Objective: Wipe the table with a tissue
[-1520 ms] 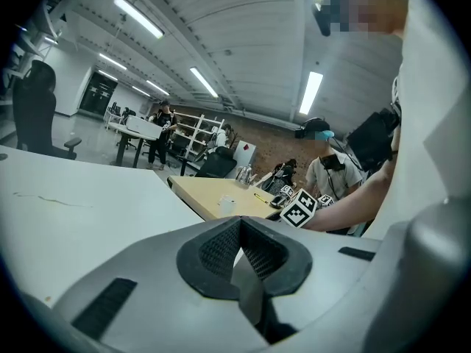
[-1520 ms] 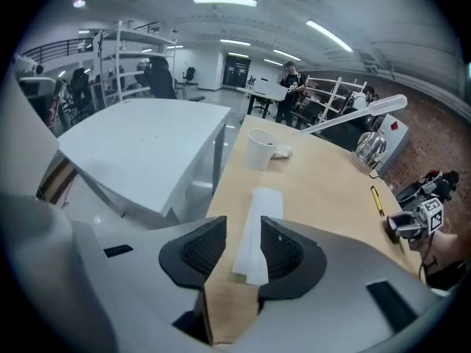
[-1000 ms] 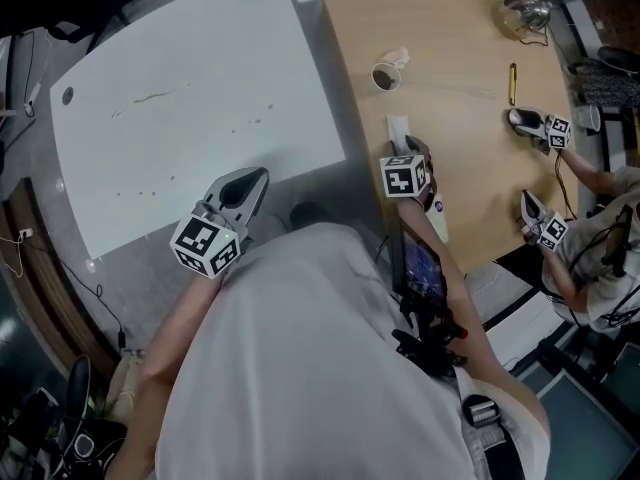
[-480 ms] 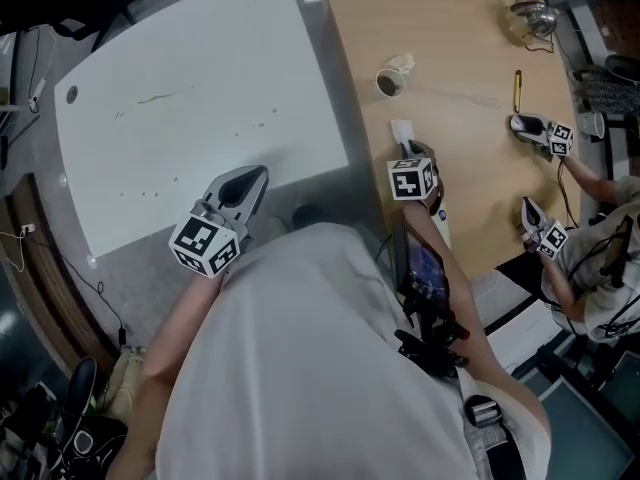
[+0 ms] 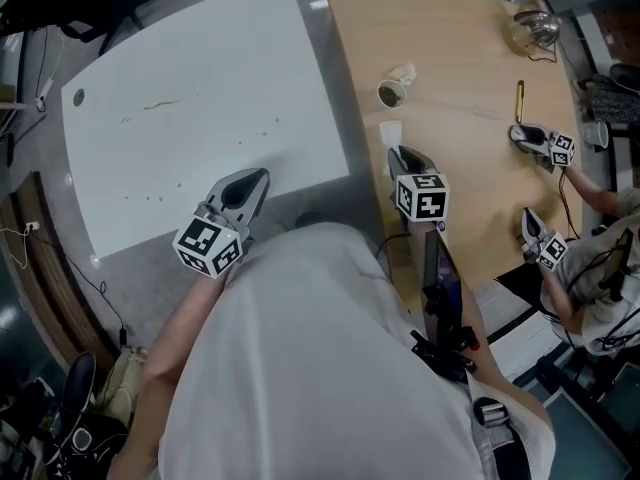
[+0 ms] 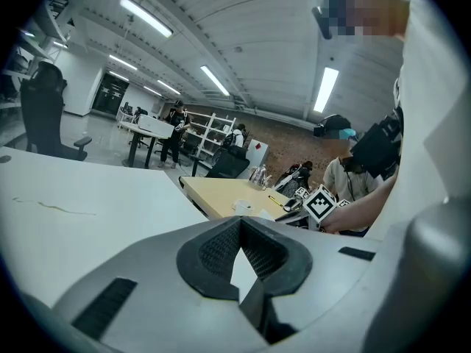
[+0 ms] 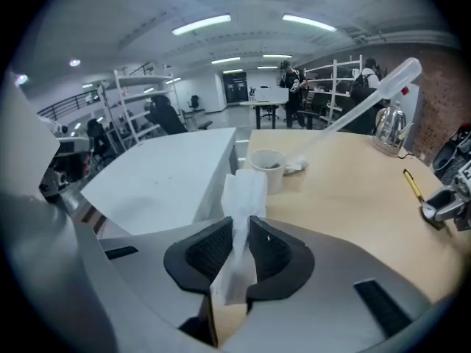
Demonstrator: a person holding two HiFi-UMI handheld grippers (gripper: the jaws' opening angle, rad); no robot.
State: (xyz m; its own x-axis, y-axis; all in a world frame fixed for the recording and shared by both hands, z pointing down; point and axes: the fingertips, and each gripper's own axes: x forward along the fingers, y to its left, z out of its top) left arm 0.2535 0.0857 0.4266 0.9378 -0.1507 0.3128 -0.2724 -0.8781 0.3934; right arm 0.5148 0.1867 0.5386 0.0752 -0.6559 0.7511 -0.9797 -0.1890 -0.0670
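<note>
- Head view: the left hand-held gripper (image 5: pixel 252 181) hangs at the near edge of the white tabletop (image 5: pixel 200 78), which bears faint marks and specks.
- The right hand-held gripper (image 5: pixel 401 157) is over the wooden tabletop (image 5: pixel 470 58), near its left edge, with the tissue (image 5: pixel 390 134) sticking out past its tips.
- A cup (image 5: pixel 389 93) stands beyond the tissue, apart from it.
- Left gripper view: the left hand-held gripper (image 6: pixel 240 222) has its tips pressed together with nothing between them; the white tabletop (image 6: pixel 88 197) lies beneath.
- Right gripper view: the right hand-held gripper (image 7: pixel 240 243) has just been closing and now pinches the folded tissue (image 7: pixel 243 193), which stands up out of the pads, clear of the wood.
- Past it are the cup (image 7: pixel 267 168), the wooden tabletop (image 7: pixel 346 190) and, to the left, the white tabletop (image 7: pixel 162 179).
</note>
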